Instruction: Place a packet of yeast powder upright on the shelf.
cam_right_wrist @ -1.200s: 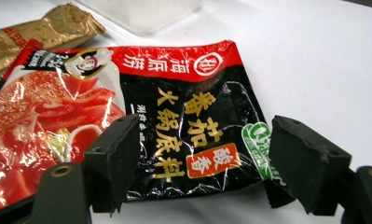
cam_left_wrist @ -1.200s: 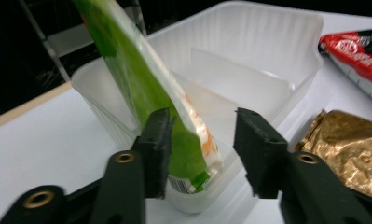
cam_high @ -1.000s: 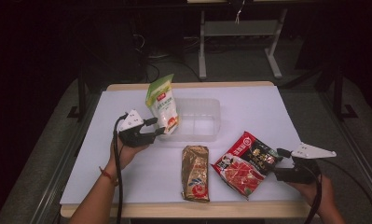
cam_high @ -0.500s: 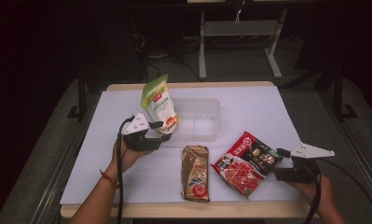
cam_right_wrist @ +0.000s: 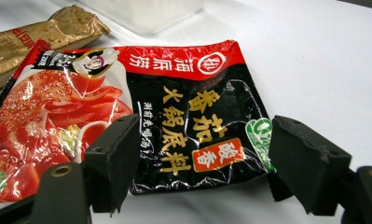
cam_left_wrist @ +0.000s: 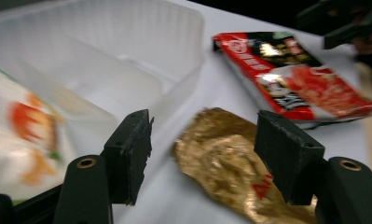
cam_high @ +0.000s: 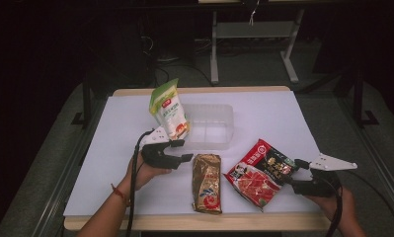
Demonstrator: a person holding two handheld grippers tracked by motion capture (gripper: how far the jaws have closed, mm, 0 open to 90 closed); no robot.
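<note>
gold pouch (cam_left_wrist: 230,163) between the left gripper's (cam_left_wrist: 204,161) just-widened jaws — untouched.

Glossy crinkled foil forms the gold packet (cam_high: 207,183) and red pouch (cam_high: 261,172); the container (cam_high: 212,127) is translucent plastic.

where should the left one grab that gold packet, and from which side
Probably its near-left upper end. The gold packet lies flat on the table, long axis running away from the person, and the left hand-held gripper, whose jaws have just been opening with nothing between them, hovers right beside that end. Come down from above, jaws across the narrow width, clear of the clear tub.
</note>
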